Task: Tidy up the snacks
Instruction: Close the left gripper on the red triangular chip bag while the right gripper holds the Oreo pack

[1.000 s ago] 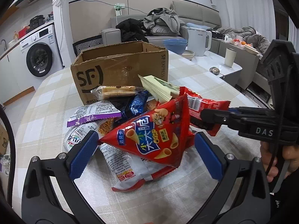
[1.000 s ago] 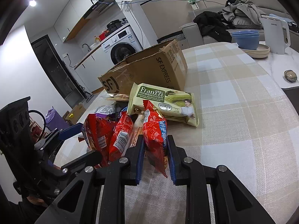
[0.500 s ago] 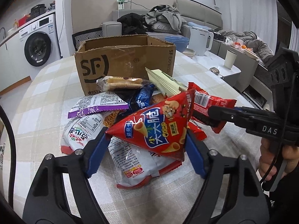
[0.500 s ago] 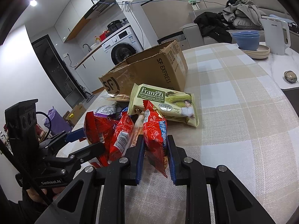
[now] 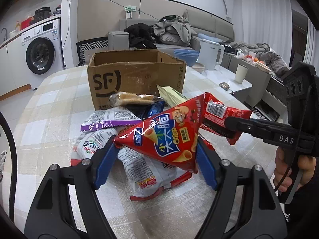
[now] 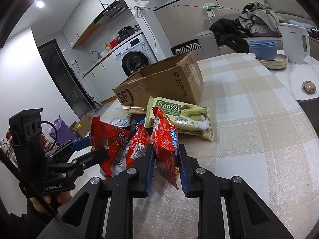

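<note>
Early on: the left gripper [image 5: 155, 155], its jaws just closing, pinches the triangular red bag [image 5: 163, 137], the right gripper [image 6: 165, 167] clamps a red packet [image 6: 166, 145], with the cardboard box [image 5: 135, 79] ahead apparently unfilled.

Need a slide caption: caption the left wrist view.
Left gripper closing on a red triangular snack bag atop the snack pile before a cardboard box.
</note>
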